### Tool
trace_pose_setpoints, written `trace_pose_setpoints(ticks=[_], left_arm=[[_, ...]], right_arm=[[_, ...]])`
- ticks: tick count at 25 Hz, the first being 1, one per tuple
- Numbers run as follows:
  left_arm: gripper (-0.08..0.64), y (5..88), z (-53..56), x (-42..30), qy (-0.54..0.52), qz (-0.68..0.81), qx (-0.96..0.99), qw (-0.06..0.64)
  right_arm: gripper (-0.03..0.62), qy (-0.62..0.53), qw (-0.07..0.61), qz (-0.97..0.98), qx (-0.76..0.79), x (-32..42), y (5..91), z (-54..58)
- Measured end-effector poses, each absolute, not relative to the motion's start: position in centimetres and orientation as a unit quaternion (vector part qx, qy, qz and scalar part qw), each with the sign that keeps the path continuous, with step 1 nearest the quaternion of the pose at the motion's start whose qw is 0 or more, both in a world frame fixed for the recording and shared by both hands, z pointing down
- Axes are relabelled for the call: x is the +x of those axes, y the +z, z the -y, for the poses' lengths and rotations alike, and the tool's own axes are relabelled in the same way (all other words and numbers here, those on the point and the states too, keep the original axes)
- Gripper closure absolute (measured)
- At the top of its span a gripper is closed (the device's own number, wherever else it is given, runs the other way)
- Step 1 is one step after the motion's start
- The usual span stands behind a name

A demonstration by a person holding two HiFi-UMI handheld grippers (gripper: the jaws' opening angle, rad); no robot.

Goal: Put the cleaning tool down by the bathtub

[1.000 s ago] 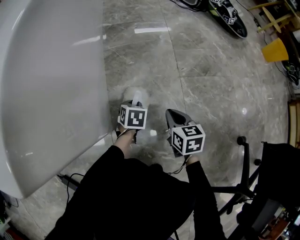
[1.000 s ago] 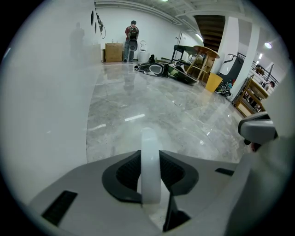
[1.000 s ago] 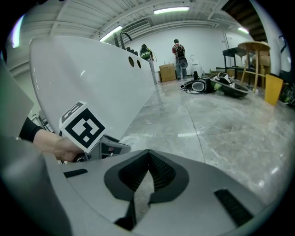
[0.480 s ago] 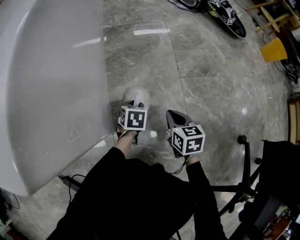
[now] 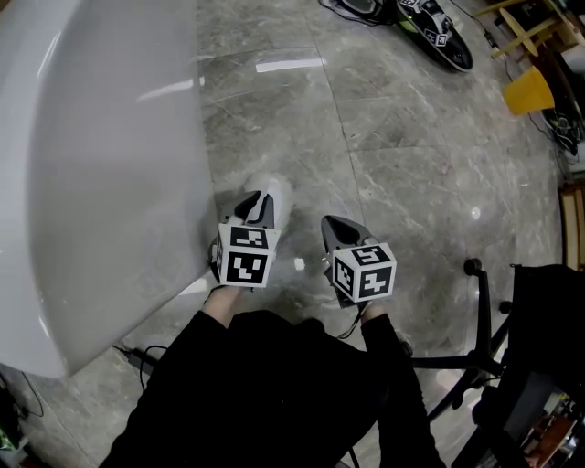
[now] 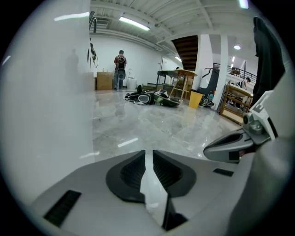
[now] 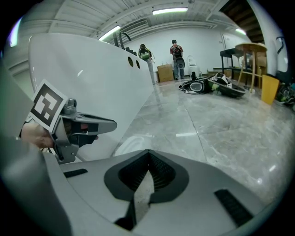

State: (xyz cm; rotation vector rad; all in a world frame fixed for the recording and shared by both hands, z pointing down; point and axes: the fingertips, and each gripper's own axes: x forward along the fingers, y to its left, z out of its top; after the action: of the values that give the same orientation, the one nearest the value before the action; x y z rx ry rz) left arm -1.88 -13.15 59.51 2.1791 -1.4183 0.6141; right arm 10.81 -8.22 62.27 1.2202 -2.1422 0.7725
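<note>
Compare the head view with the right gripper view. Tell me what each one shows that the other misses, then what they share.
Only the head view: the wearer's black sleeves and a wheeled chair base at the right.
Only the right gripper view: a person standing far off, the ceiling lights, and the holes in the tub wall.
Both: the white bathtub, the white cleaning tool lying on the marble floor beside it, the yellow bin and the dark gear heaped farther off.

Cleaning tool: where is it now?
Head view, left of centre: the cleaning tool lies on the floor beside the bathtub, just beyond the left hand-held gripper.
</note>
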Motion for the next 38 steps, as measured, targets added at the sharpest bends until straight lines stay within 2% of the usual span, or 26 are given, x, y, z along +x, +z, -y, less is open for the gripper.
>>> trace_pose_setpoints(ticks=[8, 22, 38], left_arm=[[0.549, 56.4, 13.0, -0.8, 0.19, 0.486, 0.827, 0.208], [0.552, 53.5, 11.2, 0.5, 0.164, 0.443, 0.854, 0.217], [0.552, 52.2, 8.1, 1.0, 0.184, 0.419, 0.859, 0.229]], right_arm=[[0.592, 0.283, 0.272, 0.798, 0.458, 10.3, 61.9, 7.9], [0.592, 0.286, 0.268, 0.792, 0.469, 10.8, 61.4, 7.5], [0.592, 0.279, 0.273, 0.793, 0.468, 11.4, 60.8, 7.3]])
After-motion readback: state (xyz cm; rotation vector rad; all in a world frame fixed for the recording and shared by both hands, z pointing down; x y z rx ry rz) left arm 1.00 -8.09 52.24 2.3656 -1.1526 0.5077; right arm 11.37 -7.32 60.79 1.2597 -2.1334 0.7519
